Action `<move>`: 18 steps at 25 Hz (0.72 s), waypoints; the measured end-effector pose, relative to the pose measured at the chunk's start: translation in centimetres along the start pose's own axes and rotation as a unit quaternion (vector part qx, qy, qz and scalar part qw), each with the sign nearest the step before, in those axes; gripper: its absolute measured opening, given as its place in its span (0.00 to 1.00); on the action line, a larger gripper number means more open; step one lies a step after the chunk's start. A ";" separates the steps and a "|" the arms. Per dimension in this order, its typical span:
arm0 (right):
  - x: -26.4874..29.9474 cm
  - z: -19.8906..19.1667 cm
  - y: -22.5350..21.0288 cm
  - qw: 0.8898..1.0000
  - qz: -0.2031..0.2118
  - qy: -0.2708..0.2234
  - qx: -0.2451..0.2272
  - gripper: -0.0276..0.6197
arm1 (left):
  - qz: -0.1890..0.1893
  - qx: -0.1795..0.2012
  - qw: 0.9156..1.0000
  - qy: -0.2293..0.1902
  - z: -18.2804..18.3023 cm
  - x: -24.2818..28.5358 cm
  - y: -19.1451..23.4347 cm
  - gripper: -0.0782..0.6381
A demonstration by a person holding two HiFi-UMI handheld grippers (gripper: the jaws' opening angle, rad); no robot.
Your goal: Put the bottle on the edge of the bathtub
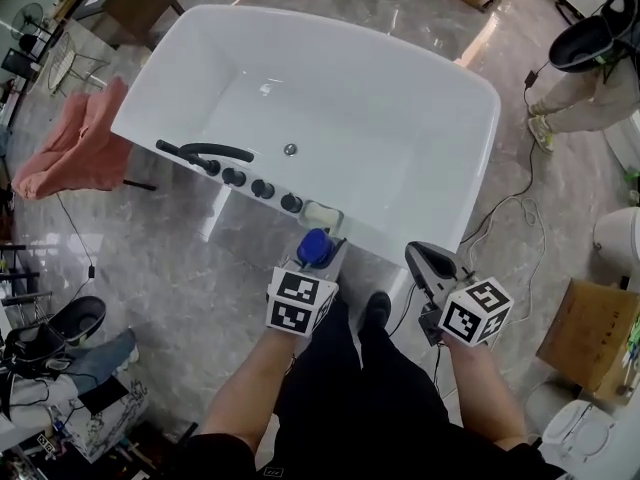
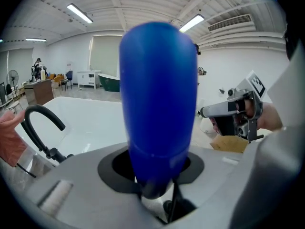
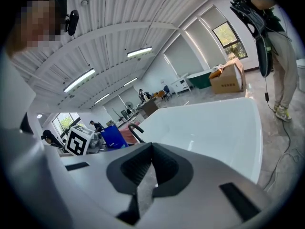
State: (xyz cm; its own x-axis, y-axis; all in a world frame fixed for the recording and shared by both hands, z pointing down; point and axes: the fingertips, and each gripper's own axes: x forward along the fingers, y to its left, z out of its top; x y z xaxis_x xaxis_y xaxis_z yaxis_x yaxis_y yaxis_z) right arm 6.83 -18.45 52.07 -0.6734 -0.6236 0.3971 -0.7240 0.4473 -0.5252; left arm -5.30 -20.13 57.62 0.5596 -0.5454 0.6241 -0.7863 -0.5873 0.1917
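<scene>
The white bathtub lies ahead of me, with a black faucet and several knobs along its near edge. My left gripper is shut on the blue bottle and holds it just short of that near edge, above the floor. In the left gripper view the bottle stands upright between the jaws of my left gripper and fills the middle. My right gripper hangs to the right, shut, with nothing in it. The right gripper view shows my right gripper empty, the bottle and the tub.
A small soap dish sits on the tub's near edge beside the knobs. A pink towel hangs on a rack at the left. A person stands at the far right. Cables, a cardboard box and a toilet occupy the floor at right.
</scene>
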 end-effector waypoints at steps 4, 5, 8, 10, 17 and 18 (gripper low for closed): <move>0.5 -1.3 -0.9 1.000 -0.014 0.001 0.004 0.06 | -0.014 0.008 1.000 0.006 -1.0 1.9 0.0 0.31; 0.6 -1.6 -1.2 1.000 -0.017 0.000 0.005 0.06 | -0.018 0.008 1.000 0.006 -1.3 2.4 0.0 0.31; 1.0 -2.2 -1.8 1.000 -0.022 0.002 0.013 0.06 | -0.022 0.003 1.000 0.009 -2.0 4.1 0.4 0.31; 1.3 -2.5 -1.9 1.000 -0.023 0.004 0.016 0.06 | -0.022 -0.003 1.000 0.012 -2.5 5.1 0.9 0.31; 1.5 -3.9 -3.7 0.999 -0.044 0.001 0.023 0.06 | -0.035 -0.005 0.999 0.018 -4.0 8.7 1.3 0.31; 1.4 -4.3 -4.1 0.998 -0.047 0.001 0.028 0.06 | -0.036 -0.005 0.999 0.019 -4.2 9.2 1.3 0.31</move>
State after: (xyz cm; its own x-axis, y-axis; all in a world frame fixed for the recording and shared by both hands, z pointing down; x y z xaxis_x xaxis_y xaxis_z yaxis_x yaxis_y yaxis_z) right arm 8.22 -18.40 58.05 -0.6029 -0.6598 0.4485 -0.7748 0.3504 -0.5262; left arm -2.26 -23.46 66.80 0.6038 -0.4788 0.6373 -0.7477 -0.6173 0.2447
